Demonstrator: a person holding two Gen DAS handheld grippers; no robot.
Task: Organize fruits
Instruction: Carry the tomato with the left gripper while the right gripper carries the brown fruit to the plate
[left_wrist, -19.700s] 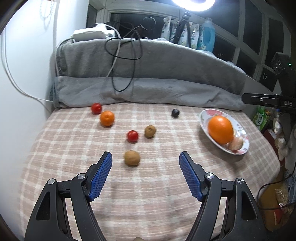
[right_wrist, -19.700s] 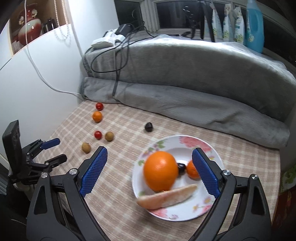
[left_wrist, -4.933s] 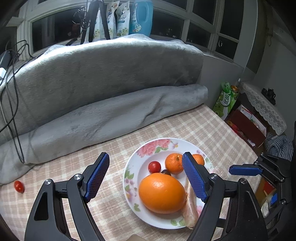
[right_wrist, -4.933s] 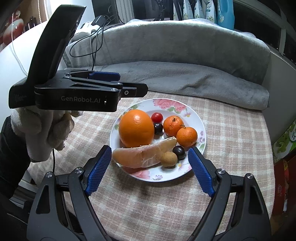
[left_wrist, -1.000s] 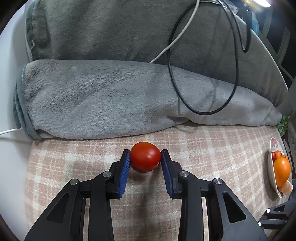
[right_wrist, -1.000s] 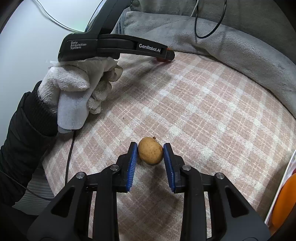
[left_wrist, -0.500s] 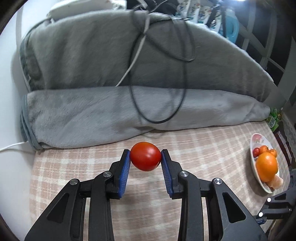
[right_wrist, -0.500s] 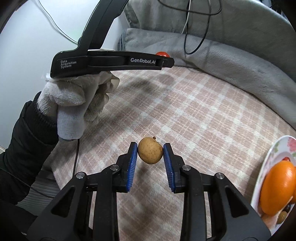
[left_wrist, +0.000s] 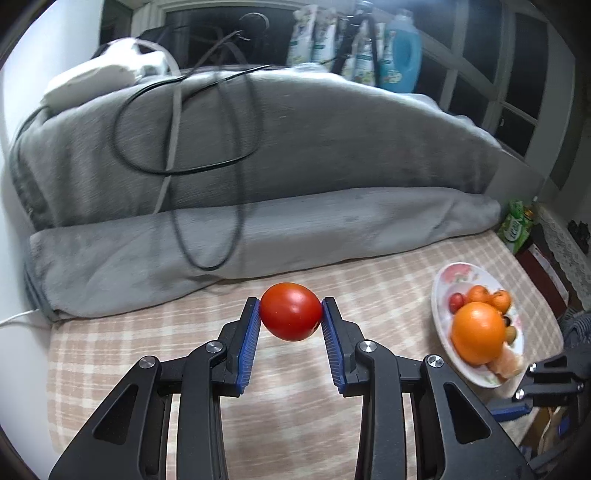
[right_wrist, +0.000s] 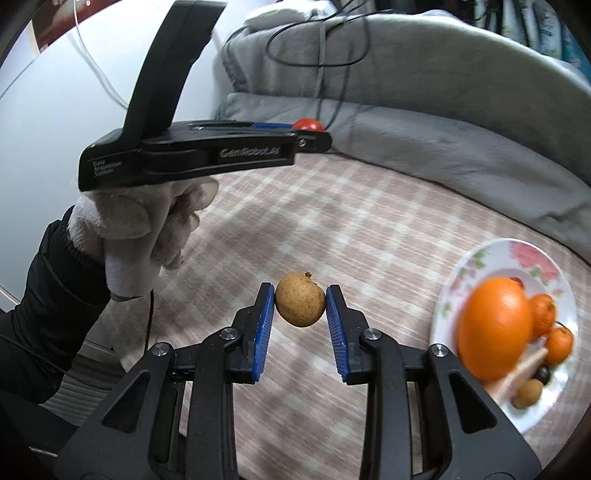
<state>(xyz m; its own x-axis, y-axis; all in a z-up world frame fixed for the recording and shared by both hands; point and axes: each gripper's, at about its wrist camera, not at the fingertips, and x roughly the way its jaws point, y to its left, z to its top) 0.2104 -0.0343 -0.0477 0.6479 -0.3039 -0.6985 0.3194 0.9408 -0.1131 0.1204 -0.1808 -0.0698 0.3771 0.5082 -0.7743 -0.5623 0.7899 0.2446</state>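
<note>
My left gripper (left_wrist: 290, 312) is shut on a red tomato (left_wrist: 290, 311), held clear above the checked cloth. In the right wrist view that same tomato (right_wrist: 308, 124) peeks over the left gripper's tip at upper left. My right gripper (right_wrist: 300, 304) is shut on a small brown round fruit (right_wrist: 300, 304), also lifted off the cloth. A flowered white plate (left_wrist: 445, 280) sits at the right, carrying a big orange (left_wrist: 477, 333), small oranges, a red tomato and dark fruits. The plate (right_wrist: 491, 254) lies to the right of the right gripper.
A grey blanket (left_wrist: 258, 221) with black cables is heaped along the far edge of the table. A gloved hand (right_wrist: 140, 236) with a black sleeve holds the left gripper. Bottles (left_wrist: 400, 59) stand on the windowsill behind. The right gripper's tip (left_wrist: 550, 373) shows at lower right.
Both grippers have risen with their fruits and swung right. The plate has come further into both views; the fruits stay gripped.
</note>
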